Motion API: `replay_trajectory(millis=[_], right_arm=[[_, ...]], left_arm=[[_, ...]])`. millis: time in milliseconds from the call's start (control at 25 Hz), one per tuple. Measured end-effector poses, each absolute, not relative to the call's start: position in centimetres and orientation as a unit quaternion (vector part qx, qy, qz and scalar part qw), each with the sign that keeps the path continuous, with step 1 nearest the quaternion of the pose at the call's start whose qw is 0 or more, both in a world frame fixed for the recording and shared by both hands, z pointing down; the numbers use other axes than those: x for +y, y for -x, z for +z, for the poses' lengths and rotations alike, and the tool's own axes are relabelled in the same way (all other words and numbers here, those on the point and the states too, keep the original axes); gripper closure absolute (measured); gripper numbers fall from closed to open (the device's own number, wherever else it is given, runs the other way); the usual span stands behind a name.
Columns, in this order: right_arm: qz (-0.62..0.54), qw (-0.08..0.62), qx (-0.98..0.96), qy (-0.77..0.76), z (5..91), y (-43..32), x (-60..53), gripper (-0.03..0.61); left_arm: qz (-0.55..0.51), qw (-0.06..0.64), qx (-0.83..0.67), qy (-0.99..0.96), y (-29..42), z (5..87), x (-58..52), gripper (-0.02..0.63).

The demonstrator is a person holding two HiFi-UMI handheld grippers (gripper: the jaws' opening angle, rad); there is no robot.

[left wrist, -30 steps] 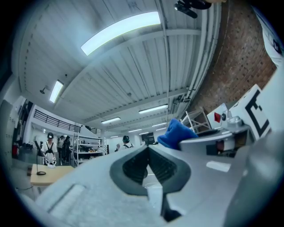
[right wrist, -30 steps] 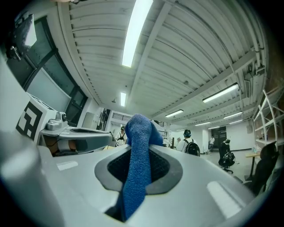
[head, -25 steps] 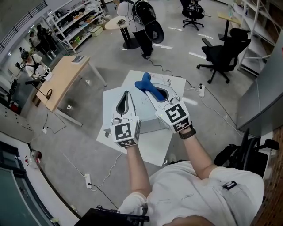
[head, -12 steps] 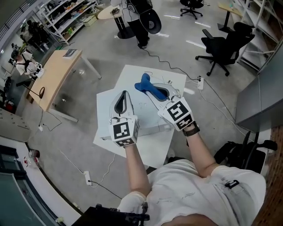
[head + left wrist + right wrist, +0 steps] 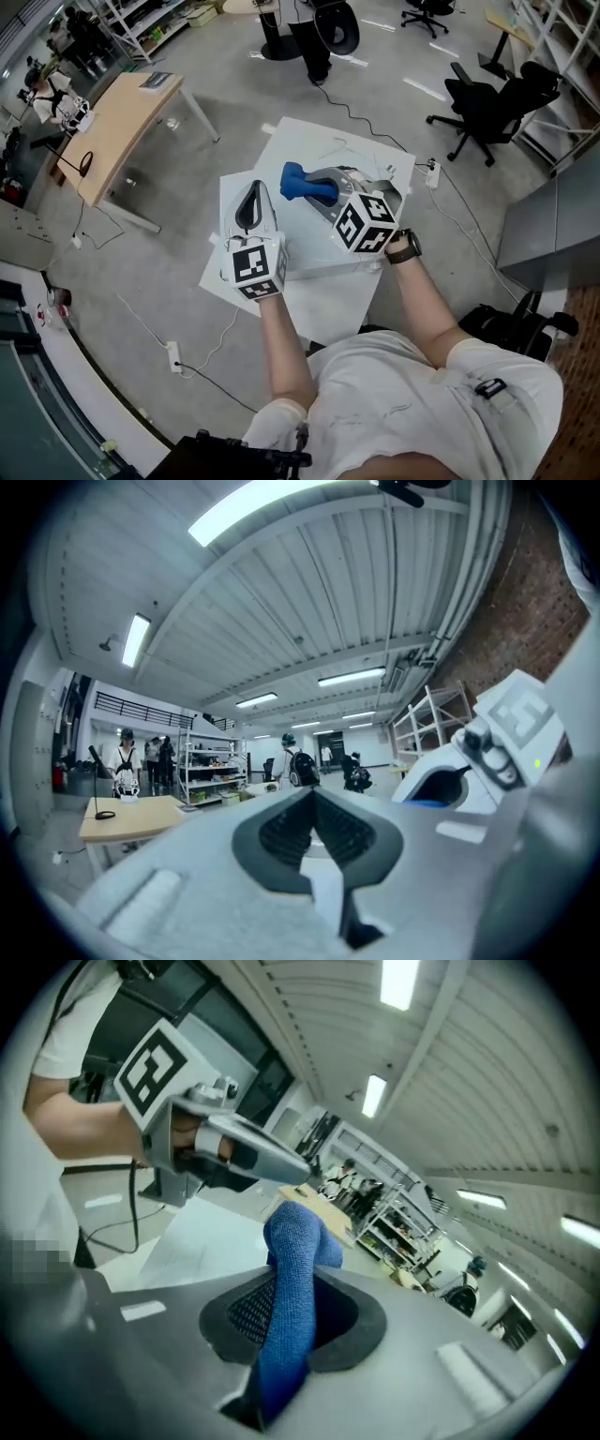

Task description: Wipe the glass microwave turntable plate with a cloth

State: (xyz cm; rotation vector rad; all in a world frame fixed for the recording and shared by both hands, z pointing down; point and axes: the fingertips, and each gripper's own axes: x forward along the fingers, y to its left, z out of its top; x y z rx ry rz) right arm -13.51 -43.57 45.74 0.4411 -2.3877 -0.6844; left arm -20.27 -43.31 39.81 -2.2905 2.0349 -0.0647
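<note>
A blue cloth is clenched between the jaws of the right gripper, held over the far part of a white table. In the right gripper view the cloth runs up through the dark jaw pads, and its free end bunches out past the tips. The glass plate cannot be made out against the pale tabletop. The left gripper hovers just beside the right one, over the table's left part. Its jaws are pressed together at the tips with nothing between them, as the left gripper view shows. Both grippers carry cubes with square markers, and the person's bare forearms reach down to them. A dark watch sits on the right wrist. Around the table lies a grey workshop floor, with a wooden desk to the left and a black office chair to the right. A power strip and its cable lie on the floor at the lower left.
</note>
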Motion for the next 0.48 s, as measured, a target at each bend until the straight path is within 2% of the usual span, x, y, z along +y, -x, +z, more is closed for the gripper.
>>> replay_trajectory(millis=[240, 480], right_arm=[[-0.345, 0.437, -0.830, -0.025, 52.3, 18.1, -45.2, 0.523], [-0.354, 0.523, -0.775, 0.002, 57.1, 17.4, -49.6, 0.523]], left_arm=[[-0.034, 0.023, 0.677, 0.734, 23.4, 41.0, -42.5, 0.614], [-0.051, 0.009, 0.666, 0.744, 24.5, 42.1, -42.1, 0.614]])
